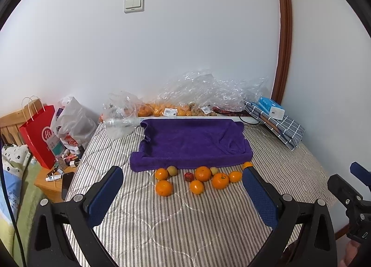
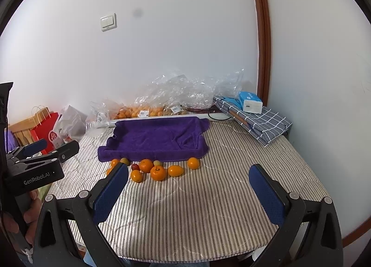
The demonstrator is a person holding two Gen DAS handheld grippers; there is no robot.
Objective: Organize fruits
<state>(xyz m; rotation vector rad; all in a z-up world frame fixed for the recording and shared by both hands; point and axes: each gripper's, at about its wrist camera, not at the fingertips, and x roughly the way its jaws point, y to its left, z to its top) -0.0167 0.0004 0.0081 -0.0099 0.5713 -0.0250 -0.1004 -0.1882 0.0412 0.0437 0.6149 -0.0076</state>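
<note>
Left gripper (image 1: 183, 188): jaws spread wide, nothing held, hovering over the striped mattress (image 1: 185, 220).
Right gripper (image 2: 189, 185): jaws spread wide, nothing held.
Fruits: oranges (image 1: 203, 173) and small greenish fruits (image 1: 172, 170) are clustered at 12 o'clock, just beside the purple towel (image 1: 190, 144).
Red fruit (image 1: 189, 176): lies among the oranges.

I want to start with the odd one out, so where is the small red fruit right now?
The small red fruit lies on the striped bedcover just in front of the purple towel tray, left of the biggest orange, in the left wrist view.
</note>
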